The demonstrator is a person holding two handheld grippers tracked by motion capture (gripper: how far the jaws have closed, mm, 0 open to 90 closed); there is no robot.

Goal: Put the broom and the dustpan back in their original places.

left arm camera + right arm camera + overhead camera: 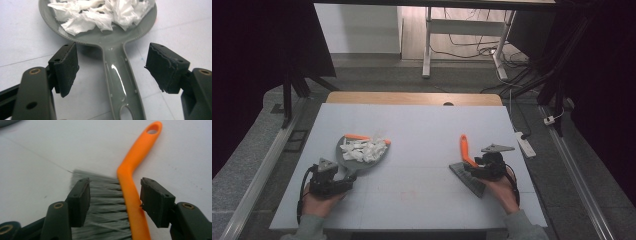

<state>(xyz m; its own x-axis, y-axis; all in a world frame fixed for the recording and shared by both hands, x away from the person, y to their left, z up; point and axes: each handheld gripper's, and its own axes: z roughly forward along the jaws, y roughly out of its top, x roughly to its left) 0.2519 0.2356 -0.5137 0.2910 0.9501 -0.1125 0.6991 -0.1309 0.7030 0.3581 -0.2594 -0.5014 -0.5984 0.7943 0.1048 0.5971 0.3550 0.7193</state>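
Between the parted pads of the left tongs point(111, 67) lies the grey handle of the dustpan point(120, 75), clear of both pads, with the pan's bowl just ahead of the tongs and heaped with torn white paper scraps point(102, 12). Between the pads of the right tongs point(115, 200), which stand wide apart, the brush point(132, 195) rests on the white surface point(37, 157); its orange spine sits close to the right-hand pad without evident pressure, and its grey bristles point(105, 205) fan towards the other pad.
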